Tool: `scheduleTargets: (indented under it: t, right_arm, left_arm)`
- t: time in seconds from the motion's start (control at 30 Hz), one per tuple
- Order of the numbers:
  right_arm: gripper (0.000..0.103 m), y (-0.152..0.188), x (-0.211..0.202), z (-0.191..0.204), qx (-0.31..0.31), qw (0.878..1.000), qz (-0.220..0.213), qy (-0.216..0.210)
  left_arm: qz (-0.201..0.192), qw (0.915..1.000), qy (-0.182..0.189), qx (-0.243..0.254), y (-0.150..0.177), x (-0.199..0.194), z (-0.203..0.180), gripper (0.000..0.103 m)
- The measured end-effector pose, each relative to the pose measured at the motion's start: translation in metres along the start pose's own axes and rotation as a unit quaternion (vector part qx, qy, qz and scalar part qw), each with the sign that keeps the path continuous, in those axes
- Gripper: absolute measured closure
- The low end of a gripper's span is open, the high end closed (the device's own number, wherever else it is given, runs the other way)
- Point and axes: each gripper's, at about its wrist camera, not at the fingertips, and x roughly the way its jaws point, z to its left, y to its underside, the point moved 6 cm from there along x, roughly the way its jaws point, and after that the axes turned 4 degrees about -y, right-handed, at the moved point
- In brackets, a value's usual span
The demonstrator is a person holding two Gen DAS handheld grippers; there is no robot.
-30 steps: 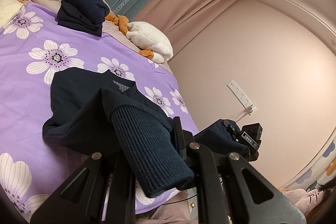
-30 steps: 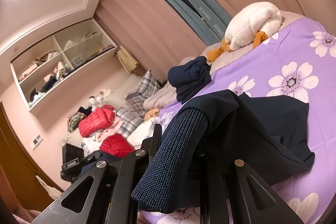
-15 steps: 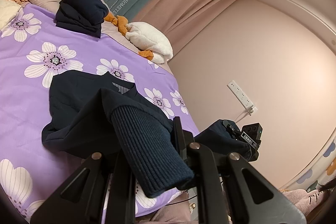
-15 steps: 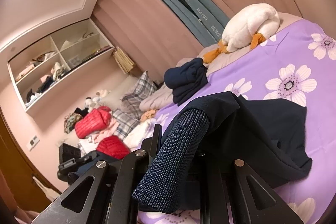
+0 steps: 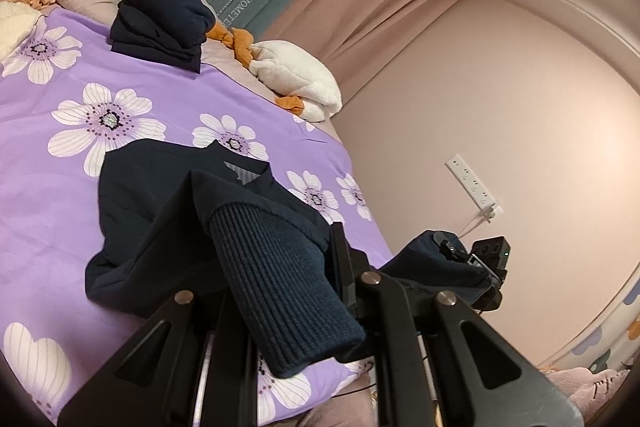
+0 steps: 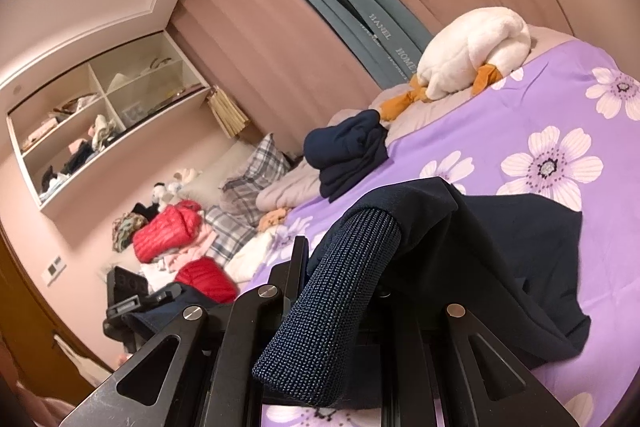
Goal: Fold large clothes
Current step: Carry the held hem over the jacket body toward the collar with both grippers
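navy jacket (image 5: pixel 168 211) lies partly spread on purple floral bedspread (image 5: pixel 52 155), collar toward far side. left gripper (image 5: pixel 280 291) clamps one ribbed cuff (image 5: pixel 280 279); right gripper (image 6: pixel 340 299) clamps other ribbed cuff (image 6: pixel 340 291), both lifted off bed near its edge. folded navy garment (image 5: pixel 160 19) sits farther up bed, beside white plush duck (image 5: pixel 296 79). red puffer jackets (image 6: pixel 168 231) piled beyond, seen from right wrist.

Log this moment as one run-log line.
stage: mid-fold | left claw: shut on ribbed cuff | right claw: shut on other cuff | navy garment: body on purple bedspread
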Motion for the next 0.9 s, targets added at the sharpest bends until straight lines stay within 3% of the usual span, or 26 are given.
scheduleTargets:
  t: [0.33, 0.9]
  right_arm:
    - [0.085, -0.005, 0.008, -0.014, 0.007, 1.0, -0.001, 0.021]
    - [0.085, -0.008, 0.012, -0.024, 0.02, 0.999, -0.001, 0.032]
  left_arm:
    - [0.006, 0.9996, -0.027, 0.011, -0.01, 0.018, 0.007, 0.092]
    - [0.011, 0.9994, -0.031, 0.013, -0.015, 0.03, 0.009, 0.092]
